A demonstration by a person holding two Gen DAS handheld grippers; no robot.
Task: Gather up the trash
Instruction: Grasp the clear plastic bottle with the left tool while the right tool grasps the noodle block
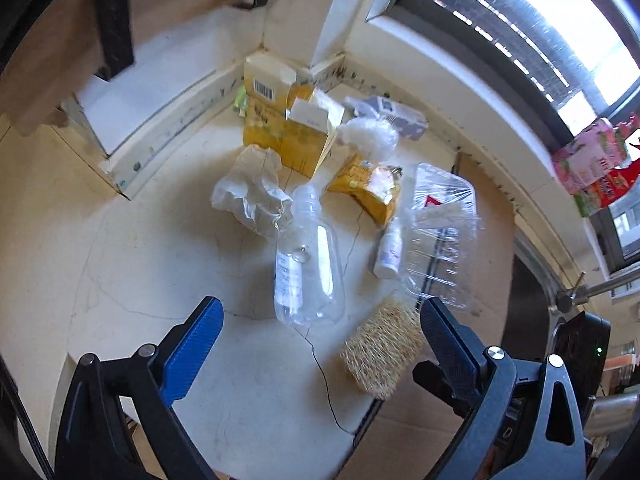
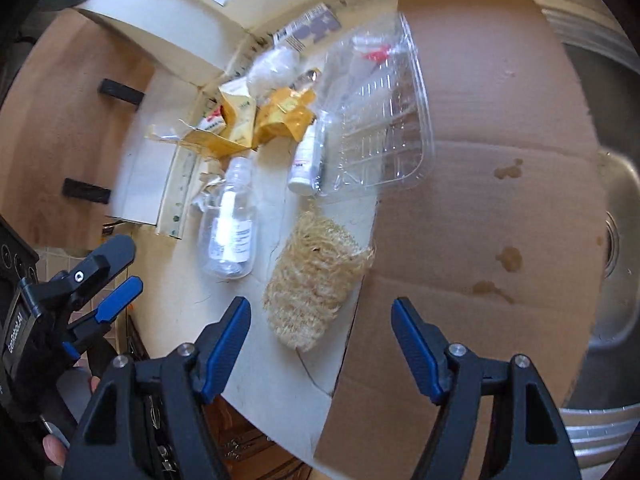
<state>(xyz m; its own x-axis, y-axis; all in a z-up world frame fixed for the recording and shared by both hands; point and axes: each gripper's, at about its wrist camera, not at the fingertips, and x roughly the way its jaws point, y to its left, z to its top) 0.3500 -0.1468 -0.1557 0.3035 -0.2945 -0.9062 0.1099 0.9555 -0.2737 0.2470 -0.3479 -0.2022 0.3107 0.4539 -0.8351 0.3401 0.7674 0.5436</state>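
Trash lies on a cream counter [image 1: 120, 264]. A clear plastic bottle [image 1: 308, 256] lies on its side just ahead of my open, empty left gripper [image 1: 320, 320]. A tan loofah sponge [image 1: 382, 350] sits by its right finger. A small white bottle [image 1: 389, 248], a clear clamshell tray [image 1: 442, 232], crumpled plastic [image 1: 252, 192], yellow cartons [image 1: 294, 128] and a yellow wrapper [image 1: 368, 186] lie beyond. My right gripper [image 2: 320, 336] is open and empty, just short of the sponge [image 2: 316, 276]; the bottle [image 2: 232, 224] and tray [image 2: 380, 128] show there too.
A brown cardboard sheet [image 2: 480, 200] covers part of a steel sink [image 2: 612, 240] on the right. The counter's front edge is close below the grippers. A window [image 1: 540, 28] and a wall corner stand behind the trash. The left gripper also shows in the right wrist view [image 2: 108, 280].
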